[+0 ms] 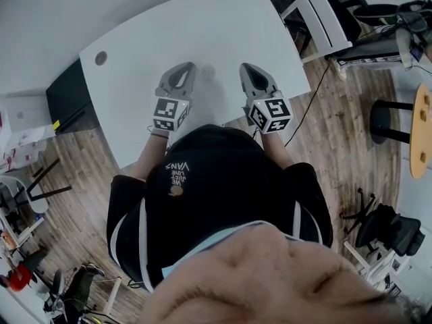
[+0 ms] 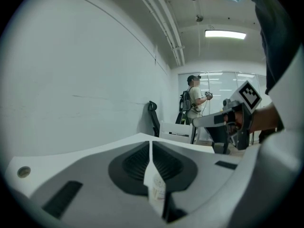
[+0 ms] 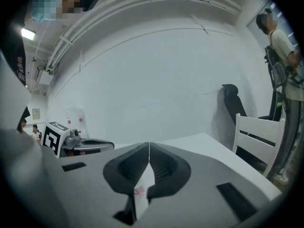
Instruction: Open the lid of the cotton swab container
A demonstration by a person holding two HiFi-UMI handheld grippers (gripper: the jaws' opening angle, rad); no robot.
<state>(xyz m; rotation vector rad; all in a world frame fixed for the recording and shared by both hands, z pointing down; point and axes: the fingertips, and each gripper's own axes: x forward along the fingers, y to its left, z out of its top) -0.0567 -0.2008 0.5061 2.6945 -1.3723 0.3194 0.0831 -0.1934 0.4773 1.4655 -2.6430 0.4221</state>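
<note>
1. White table (image 1: pixel 128 66) is seen under both tools; no cotton swab container is shown in any view, so its place cannot be told.
2. Left gripper (image 2: pixel 150 145) is clenched on nothing, with its pads pressed together.
3. Right gripper (image 3: pixel 149 146) is likewise clamped closed and empty.
4. Container is judged light, thin plastic, likely slippery and prone to sliding. Its body should be pinned by one tool and the lid edge taken by the other.

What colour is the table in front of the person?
Plain white. The table shows best in the head view.
</note>
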